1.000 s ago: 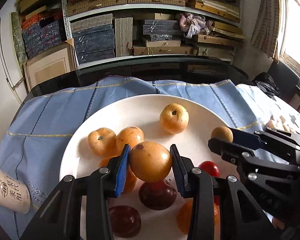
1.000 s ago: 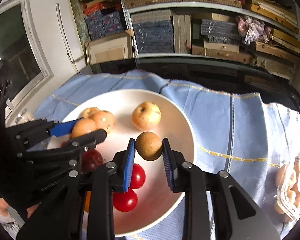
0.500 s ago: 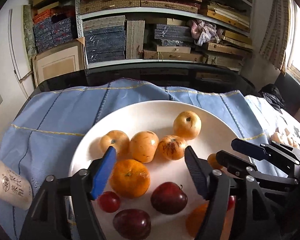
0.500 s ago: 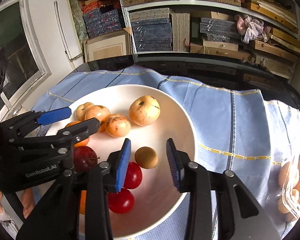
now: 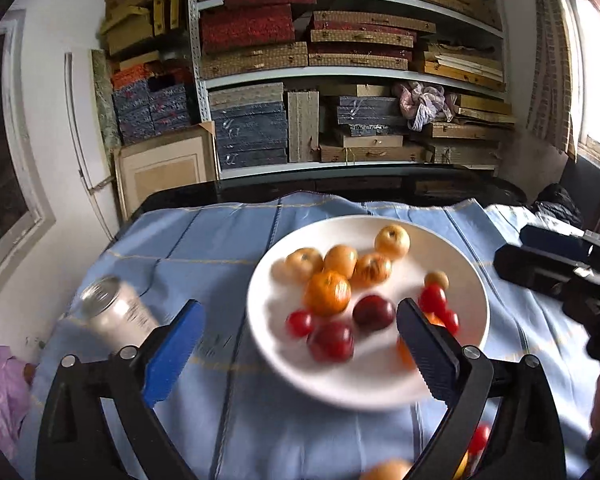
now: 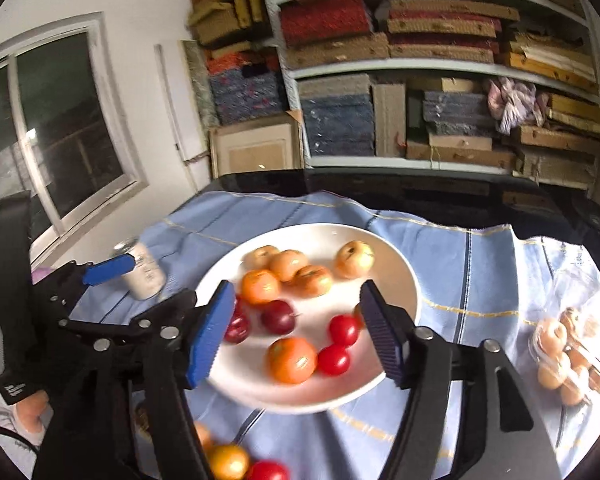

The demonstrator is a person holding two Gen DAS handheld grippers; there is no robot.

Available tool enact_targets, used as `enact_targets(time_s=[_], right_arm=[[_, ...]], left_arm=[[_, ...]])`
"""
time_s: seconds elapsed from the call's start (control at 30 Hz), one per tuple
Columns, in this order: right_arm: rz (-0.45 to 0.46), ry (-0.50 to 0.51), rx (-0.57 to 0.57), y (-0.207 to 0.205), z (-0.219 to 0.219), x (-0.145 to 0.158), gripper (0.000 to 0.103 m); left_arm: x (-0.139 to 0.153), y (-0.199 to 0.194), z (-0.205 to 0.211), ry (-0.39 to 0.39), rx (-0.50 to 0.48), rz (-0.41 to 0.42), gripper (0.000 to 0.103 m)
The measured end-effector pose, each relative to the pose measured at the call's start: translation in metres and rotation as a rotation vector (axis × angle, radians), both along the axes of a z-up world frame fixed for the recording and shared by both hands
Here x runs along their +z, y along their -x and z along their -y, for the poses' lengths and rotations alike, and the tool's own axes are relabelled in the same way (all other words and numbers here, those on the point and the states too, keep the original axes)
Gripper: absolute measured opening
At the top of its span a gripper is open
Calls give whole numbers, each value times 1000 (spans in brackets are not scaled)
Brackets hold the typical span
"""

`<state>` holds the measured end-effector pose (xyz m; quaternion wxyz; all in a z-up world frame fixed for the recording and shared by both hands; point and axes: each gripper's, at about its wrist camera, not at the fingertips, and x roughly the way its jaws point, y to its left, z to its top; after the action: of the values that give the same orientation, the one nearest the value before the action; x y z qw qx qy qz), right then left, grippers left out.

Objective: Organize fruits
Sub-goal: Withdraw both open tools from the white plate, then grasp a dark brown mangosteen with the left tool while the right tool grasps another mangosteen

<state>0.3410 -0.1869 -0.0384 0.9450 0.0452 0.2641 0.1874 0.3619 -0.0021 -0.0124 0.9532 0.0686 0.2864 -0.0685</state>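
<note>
Left wrist view: the left gripper (image 5: 296,338) has pulled back and up since half a second ago; the white plate (image 5: 364,384) now sits farther off and to the right, motion-blurred. Its fingers (image 5: 172,354) are spread wide, released, holding nothing. The plate is round, glossy and shallow, resting on a blue woven cloth (image 5: 204,240) with thin yellow stripes over the desk. The fruits (image 5: 340,280) lie on the plate: pale orange rounds at the back, a bright tangerine, dark red plums, small red tomatoes. A white can (image 5: 118,312) stands left of the plate, tilted by the lens. The right gripper (image 5: 556,276) pokes in at the right edge.

Right wrist view: the right gripper (image 6: 296,330) has also retreated; the small brown fruit is no longer between its ribbed blue fingers (image 6: 210,332), which are wide apart and empty. The same plate (image 6: 404,280) holds the fruits (image 6: 292,276). Loose fruit (image 6: 228,460) lies on the cloth near the bottom edge, and a clear bag (image 6: 572,344) of fruit sits at right.
</note>
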Motion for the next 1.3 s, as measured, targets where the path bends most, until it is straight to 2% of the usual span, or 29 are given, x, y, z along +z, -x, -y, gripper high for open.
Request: enact_targets(time_s=[0.1,0.17,0.27,0.43,0.7,1.03,1.3], right_arm=[[7,14,23,33,-5,1,70],[3,24,35,51,-7,-2,70],[-2,37,39,82,-6,-16,72],[-31,-1,7,110,3,-49,73],[-95,-13,-18,113,13,-77,73],[-168,7,16,100,4,-93,76],[-183,53,30,97,-6,-100,76]], left_arm=[[-5,27,-5,-31,17,15,99],[-8,41,-8,-25,14,8,99],[-13,59,-11,-10,11,1,99],[-24,82,-13,18,0,-9,99],[-46,87,-9,13,-8,-55,99],[-64,81,-3,-11,-33,-107,99],[-76,81,6,-34,-64,-142,99]])
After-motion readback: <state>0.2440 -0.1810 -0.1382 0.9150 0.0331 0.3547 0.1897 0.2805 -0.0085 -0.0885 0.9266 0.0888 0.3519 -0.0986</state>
